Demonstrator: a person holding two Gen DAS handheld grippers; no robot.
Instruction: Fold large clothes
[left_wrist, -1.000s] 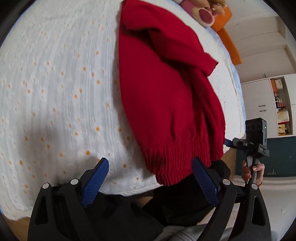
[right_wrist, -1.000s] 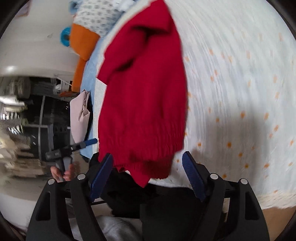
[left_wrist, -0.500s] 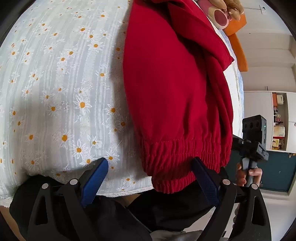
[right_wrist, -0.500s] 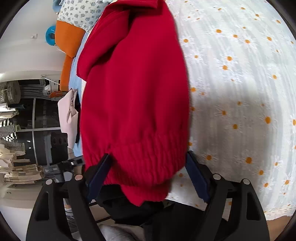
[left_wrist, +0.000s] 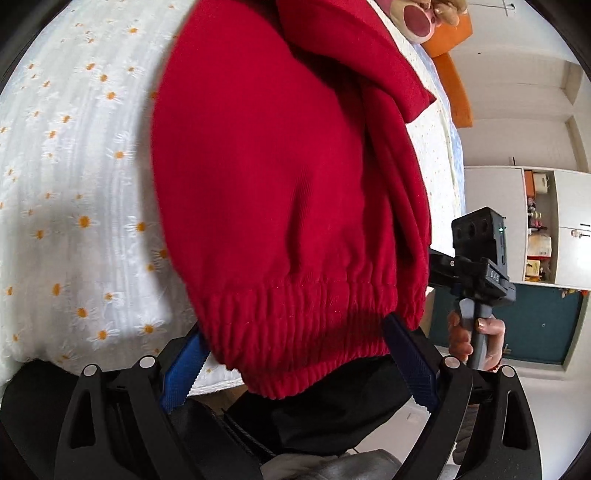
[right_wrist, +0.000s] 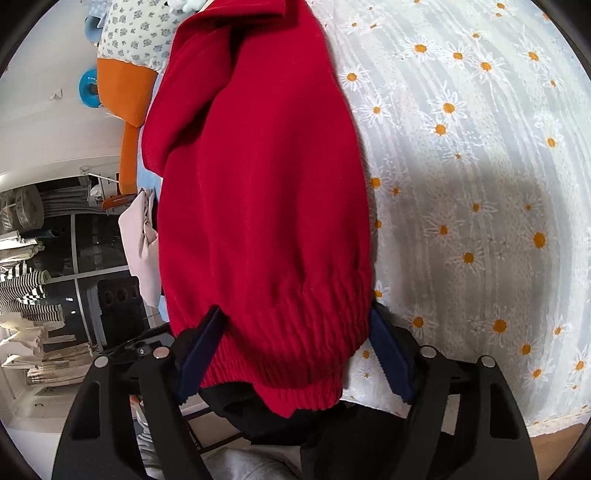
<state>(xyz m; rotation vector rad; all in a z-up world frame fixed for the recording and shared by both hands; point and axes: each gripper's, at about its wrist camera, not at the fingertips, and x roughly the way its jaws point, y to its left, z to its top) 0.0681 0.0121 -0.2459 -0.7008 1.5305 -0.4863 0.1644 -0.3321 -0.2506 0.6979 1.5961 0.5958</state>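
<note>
Red sweatshirt (left_wrist: 280, 177) lies on the daisy-print bed (left_wrist: 74, 206), its ribbed hem (right_wrist: 288, 343) between both grippers' spread fingers (right_wrist: 201, 343), which should close squarely on each hem corner before lifting.

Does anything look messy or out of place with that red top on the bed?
The red knit sweater isn't flat: its ribbed hem hangs over the edge of the daisy-print bedspread, and a sleeve lies folded across the body. Nothing looks damaged or spilled.
</note>
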